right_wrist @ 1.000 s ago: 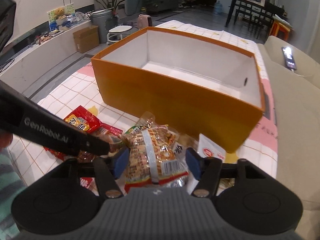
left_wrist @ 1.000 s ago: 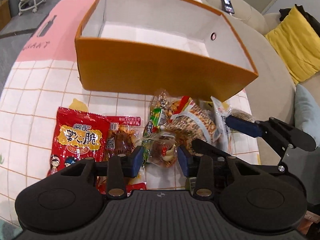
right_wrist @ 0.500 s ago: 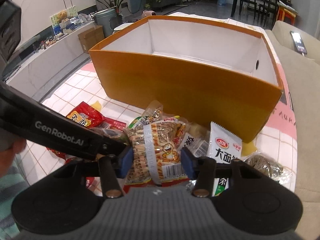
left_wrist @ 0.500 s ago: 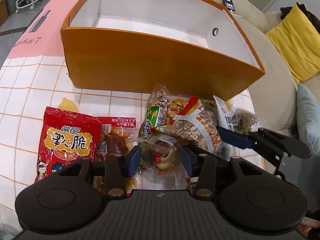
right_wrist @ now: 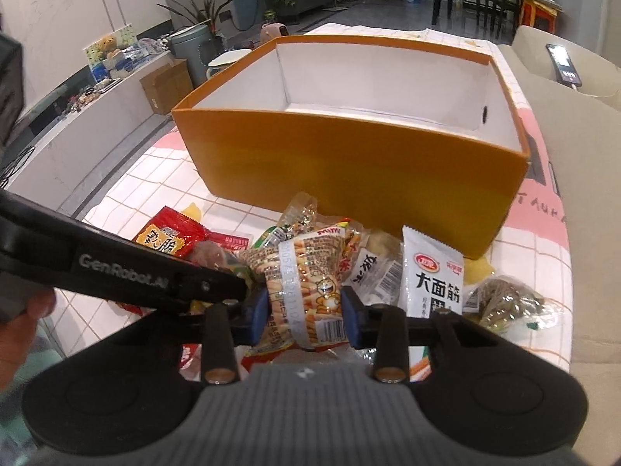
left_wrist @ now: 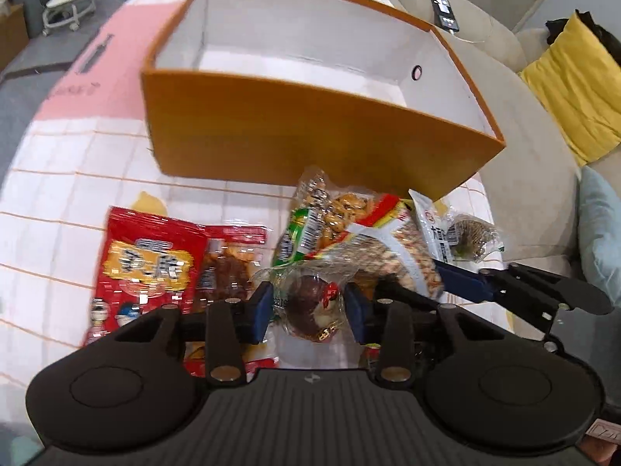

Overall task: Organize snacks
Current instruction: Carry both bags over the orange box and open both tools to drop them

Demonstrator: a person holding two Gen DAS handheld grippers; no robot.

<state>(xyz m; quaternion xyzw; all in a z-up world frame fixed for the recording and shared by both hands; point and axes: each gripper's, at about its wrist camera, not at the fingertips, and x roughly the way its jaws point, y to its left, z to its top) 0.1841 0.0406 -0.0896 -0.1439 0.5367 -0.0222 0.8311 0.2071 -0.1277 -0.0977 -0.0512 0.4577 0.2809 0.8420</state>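
An open orange box point(left_wrist: 310, 136) with a white inside stands on the checked cloth, and a heap of snack packets lies in front of it. My left gripper point(left_wrist: 308, 312) is closing its jaws, with both blue pads against a clear packet of brown snack point(left_wrist: 310, 303). Beside it, my right gripper point(right_wrist: 305, 314) is also closing and pinches a clear pack of stick snacks point(right_wrist: 306, 291) at its middle. One of its fingers point(left_wrist: 462, 283) reaches in from the right in the left wrist view. The orange box point(right_wrist: 349, 163) is empty.
A red bag point(left_wrist: 147, 264) and a red-topped packet point(left_wrist: 229, 268) lie left of the heap. A white sachet point(right_wrist: 432, 272) and a clear packet of dark greens point(right_wrist: 504, 299) lie to the right. A sofa with a phone point(left_wrist: 442, 9) and a yellow cushion point(left_wrist: 574, 89) borders the table.
The right jaws have narrowed onto the stick snack pack, which now bulges above the pads. The left jaws widened a little, then came in against the clear brown-snack packet.
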